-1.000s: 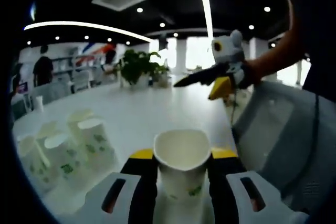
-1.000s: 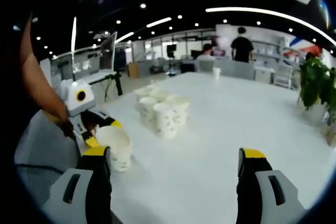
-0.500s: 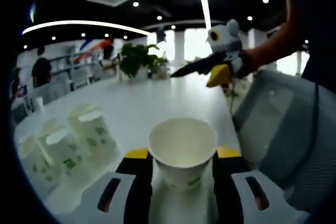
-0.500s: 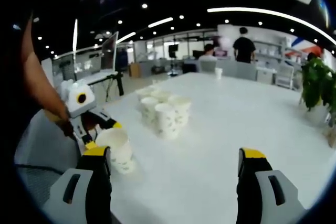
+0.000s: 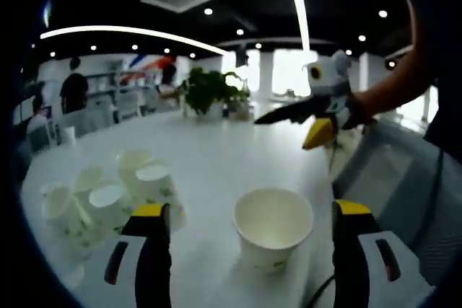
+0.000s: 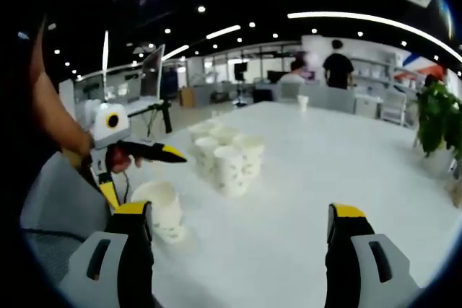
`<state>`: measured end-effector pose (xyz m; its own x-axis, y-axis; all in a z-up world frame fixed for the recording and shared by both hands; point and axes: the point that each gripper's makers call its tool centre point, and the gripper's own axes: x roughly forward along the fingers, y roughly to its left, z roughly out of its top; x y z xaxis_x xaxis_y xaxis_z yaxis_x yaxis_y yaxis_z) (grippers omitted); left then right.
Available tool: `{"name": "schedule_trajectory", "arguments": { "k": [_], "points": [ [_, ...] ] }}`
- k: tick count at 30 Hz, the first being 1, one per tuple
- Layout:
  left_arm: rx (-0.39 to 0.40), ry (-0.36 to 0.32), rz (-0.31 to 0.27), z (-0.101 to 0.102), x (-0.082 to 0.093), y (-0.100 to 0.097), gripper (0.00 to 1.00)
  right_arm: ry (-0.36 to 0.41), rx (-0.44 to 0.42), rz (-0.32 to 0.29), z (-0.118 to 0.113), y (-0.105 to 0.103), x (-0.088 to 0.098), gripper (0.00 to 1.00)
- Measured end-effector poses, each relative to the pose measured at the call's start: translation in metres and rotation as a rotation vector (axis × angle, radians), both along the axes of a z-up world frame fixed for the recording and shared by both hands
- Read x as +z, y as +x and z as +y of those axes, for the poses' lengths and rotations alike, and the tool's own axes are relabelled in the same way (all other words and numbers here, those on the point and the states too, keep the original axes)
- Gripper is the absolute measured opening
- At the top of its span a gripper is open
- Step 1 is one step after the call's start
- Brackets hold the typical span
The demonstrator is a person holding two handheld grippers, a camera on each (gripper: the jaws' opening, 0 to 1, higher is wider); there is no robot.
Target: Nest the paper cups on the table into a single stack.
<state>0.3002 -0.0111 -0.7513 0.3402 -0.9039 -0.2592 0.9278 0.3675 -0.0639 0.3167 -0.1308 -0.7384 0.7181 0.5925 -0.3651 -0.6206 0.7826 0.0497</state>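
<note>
The left gripper point(image 5: 245, 225) has released the single paper cup point(image 5: 273, 229): its jaws, closed on the cup half a second ago, now stand wide apart and hold nothing, and the cup rests upright between them near the bench point(image 5: 231, 156) edge closest to the person. The right gripper point(image 6: 238, 232) is likewise wide open and empty. Farther in, the cluster of cups point(image 6: 224, 153) stands unnested, so stacking has, by this judgement, barely begun.
</note>
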Motion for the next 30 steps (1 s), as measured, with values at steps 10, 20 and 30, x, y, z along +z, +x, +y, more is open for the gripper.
{"name": "schedule_trajectory", "arguments": {
  "k": [10,20,30],
  "points": [
    [0.146,-0.062,0.001,0.032,0.035,0.025,0.98,0.017,-0.007,-0.018,0.002,0.006,0.006,1.00],
    [0.241,-0.018,-0.010,0.067,0.038,0.033,0.98,0.021,-0.005,-0.033,0.000,0.010,0.010,1.00],
    [0.316,0.055,0.038,0.098,0.022,0.039,0.98,0.018,-0.008,-0.071,-0.009,0.014,0.017,1.00]
  ]
}}
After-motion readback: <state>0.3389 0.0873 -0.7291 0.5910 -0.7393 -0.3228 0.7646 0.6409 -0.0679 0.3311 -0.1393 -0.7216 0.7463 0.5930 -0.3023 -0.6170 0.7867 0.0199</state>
